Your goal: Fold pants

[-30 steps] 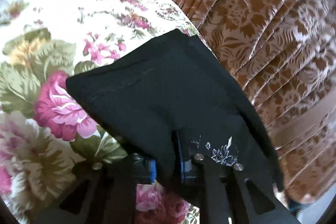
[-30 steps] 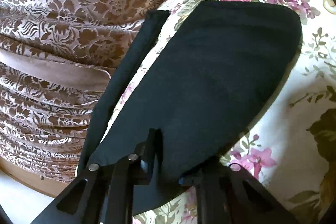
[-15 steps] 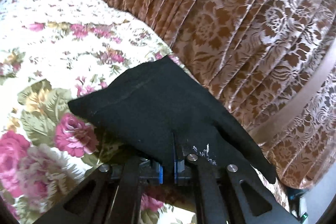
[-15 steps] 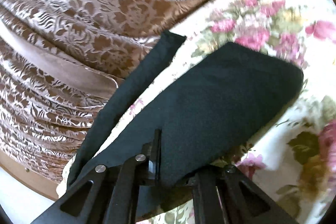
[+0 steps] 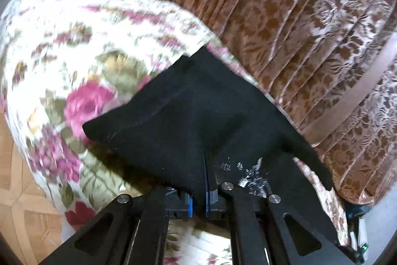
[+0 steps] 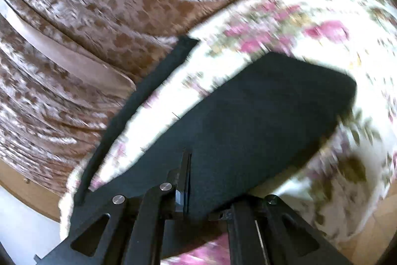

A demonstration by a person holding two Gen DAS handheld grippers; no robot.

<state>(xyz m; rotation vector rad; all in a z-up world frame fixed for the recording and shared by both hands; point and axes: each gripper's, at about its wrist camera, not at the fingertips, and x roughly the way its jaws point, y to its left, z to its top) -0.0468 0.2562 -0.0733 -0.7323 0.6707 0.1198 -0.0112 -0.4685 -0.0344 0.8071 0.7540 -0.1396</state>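
Observation:
Black pants (image 5: 186, 116) hang lifted over a floral bedspread (image 5: 74, 41). My left gripper (image 5: 206, 165) is shut on their near edge, beside a small silver print (image 5: 250, 175), and the cloth drapes over both fingers. In the right wrist view the pants (image 6: 260, 116) stretch away as a broad dark panel. My right gripper (image 6: 187, 160) pinches their near edge; its jaws are easing open slightly with the cloth still pressed between them. A narrow black strip of the pants (image 6: 148, 91) runs along the bed's left edge.
Brown damask fabric (image 5: 297, 16) with pale flowers hangs in folds beside the bed and fills the upper left of the right wrist view (image 6: 99, 4). Wooden floor (image 5: 15, 190) shows past the bedspread's edge. The bedspread (image 6: 310, 16) lies beyond the pants.
Both grippers have risen and pulled back with the pants held; the cloth has lifted off the bedspread, and more of the bed and floor now shows around it.

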